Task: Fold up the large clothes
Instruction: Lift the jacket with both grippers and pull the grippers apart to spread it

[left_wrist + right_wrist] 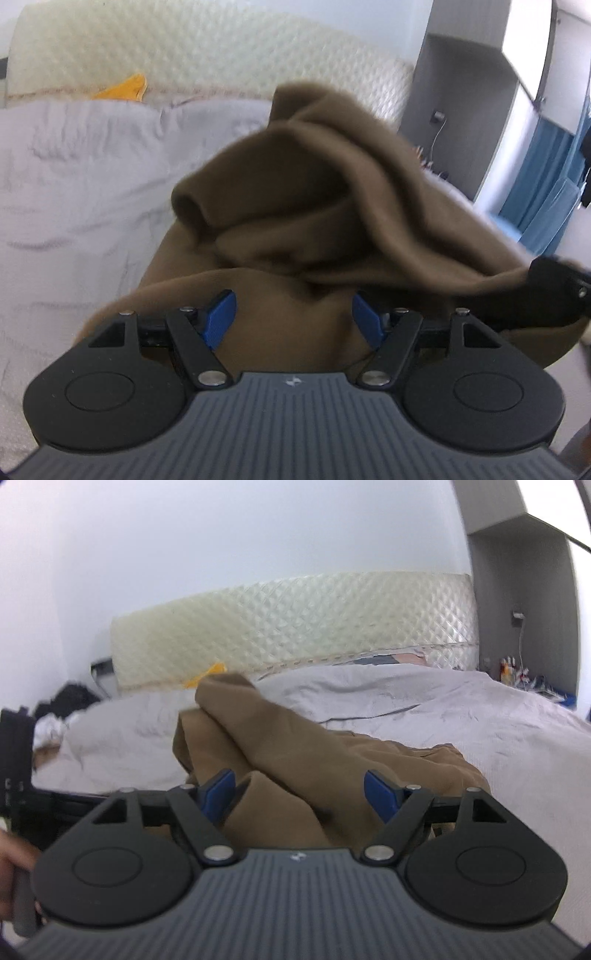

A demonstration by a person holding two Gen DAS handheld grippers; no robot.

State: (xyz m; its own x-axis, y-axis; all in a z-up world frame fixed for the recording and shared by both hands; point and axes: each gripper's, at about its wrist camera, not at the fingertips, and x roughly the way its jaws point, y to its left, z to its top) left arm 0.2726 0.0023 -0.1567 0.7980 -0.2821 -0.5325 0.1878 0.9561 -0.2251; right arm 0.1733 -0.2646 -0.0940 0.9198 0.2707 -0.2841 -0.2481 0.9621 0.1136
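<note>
A large brown garment (295,206) lies bunched on the grey bed sheet (74,184), with a raised fold that looks blurred. My left gripper (293,319) is open, and brown cloth lies loose between its blue fingers (221,317) without being pinched. In the right wrist view the same garment (295,753) is heaped in a ridge running from the jaws toward the headboard. My right gripper (299,795) is open too, its blue fingers (380,797) standing wide apart on either side of a fold. A black part of the other gripper (554,291) shows at the right edge, against the cloth.
A quilted cream headboard (295,620) stands behind the bed, with a yellow item (210,674) at its foot. A grey shelf unit (461,110) and blue fabric (546,206) are at the right. Dark clothes (70,698) are piled at the far left. A hand (11,856) shows at the left edge.
</note>
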